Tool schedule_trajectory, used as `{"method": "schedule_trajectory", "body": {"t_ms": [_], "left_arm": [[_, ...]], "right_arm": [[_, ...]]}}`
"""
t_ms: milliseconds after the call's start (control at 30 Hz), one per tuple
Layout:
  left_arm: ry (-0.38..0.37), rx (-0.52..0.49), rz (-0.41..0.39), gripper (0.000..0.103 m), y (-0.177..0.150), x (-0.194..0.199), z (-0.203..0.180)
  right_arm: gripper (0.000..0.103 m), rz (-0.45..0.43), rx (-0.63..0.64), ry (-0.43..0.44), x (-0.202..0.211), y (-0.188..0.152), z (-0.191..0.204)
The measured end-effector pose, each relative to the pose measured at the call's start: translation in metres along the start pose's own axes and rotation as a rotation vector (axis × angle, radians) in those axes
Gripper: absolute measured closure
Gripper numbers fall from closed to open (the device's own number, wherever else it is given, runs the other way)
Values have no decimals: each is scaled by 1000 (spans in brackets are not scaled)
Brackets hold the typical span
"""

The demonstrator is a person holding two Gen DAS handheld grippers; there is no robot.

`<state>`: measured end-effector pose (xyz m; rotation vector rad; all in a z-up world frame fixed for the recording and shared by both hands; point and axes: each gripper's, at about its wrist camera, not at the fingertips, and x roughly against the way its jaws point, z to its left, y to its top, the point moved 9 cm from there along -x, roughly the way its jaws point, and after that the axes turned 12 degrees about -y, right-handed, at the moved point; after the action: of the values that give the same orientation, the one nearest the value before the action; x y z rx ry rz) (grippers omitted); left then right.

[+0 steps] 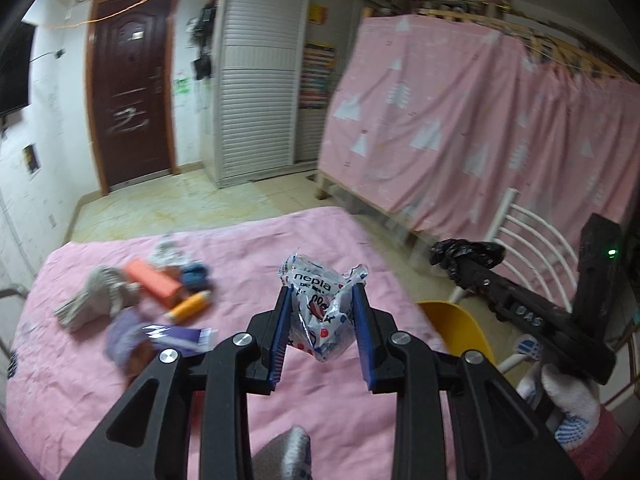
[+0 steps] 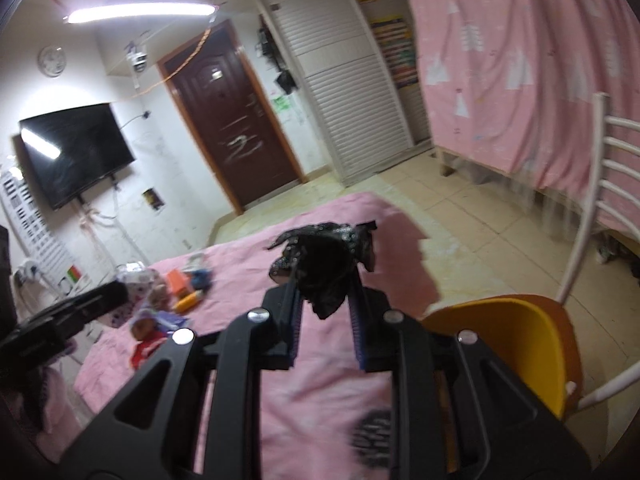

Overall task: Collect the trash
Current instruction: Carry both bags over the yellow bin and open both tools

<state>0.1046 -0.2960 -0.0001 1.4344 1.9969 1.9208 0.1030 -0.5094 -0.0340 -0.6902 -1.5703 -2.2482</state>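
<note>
My left gripper is shut on a crumpled white "nepia" tissue wrapper and holds it above the pink table cover. My right gripper is shut on a black plastic bag, held above the table's right side; it also shows in the left wrist view to the right of the wrapper. More items lie on the cover at the left: an orange box, an orange tube, a grey sock, a purple packet.
A yellow chair with a white railed back stands right of the table. A bed frame draped in pink cloth is beyond it. A brown door, a white wardrobe and a wall TV are behind.
</note>
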Motion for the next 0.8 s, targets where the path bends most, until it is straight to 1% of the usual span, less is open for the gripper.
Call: {"method": "schedule_trajectory", "body": {"t_ms": [100,200,267,333,400,467,533,733,767,800], "left_arm": [[-58,-33,-2,83,6,-15,-29],[-113,-56,11,83,10,-35,-58],[-138,-66,20,83,10,-46,-71],[-163,-78,31,83,12,-58,-85],[-180,-86,43,83,13,-70,-97],[-199,-91,58,83,13,-81,-108],[-211,-94,71,83,12,-91,-116],[-283,-82,114,83,3,-119,-140],[-295,-82,118,82,2,-123,-144],[-304,-81,121,79,1,-127,-148]], "right_arm": [[83,-2,-19,-50,1,-3,-30],[83,6,-16,-97,-3,-8,-51],[83,18,-16,-118,-6,-11,-65],[78,27,-23,-133,-9,-13,-77],[65,35,-40,-148,-13,-15,-89],[61,42,-58,-154,-16,-17,-99],[60,43,-74,-159,-16,-18,-105],[58,16,-158,-190,-9,-13,-131],[57,6,-179,-198,-7,-12,-138],[56,0,-192,-203,-5,-11,-142]]}}
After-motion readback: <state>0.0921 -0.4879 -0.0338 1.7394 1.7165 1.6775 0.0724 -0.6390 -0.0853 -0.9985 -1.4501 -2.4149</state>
